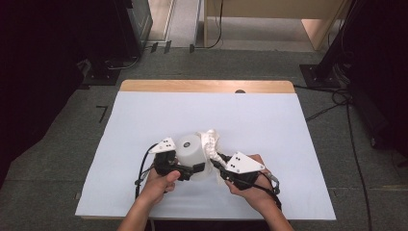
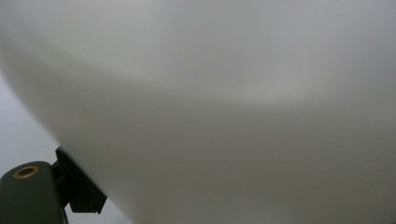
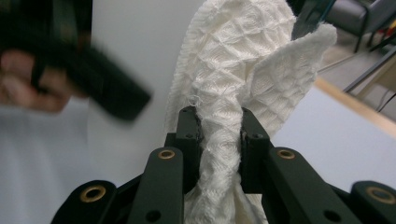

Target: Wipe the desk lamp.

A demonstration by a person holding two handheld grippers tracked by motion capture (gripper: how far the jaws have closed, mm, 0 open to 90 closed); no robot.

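Pinching white cloth [image 3: 219, 140] in right gripper [image 3: 218, 135] – beside white container [image 1: 189, 151]

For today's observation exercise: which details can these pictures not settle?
- Left gripper view: the white container sits too close and blurs; its far side and one pad are hidden.
- High view: the cloth is partly behind the container.
- Right gripper view: the other gripper is blurred.

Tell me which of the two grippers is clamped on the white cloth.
The right gripper: its jaws pinch the white waffle-textured cloth. The left gripper instead sits against the smooth white cylinder.
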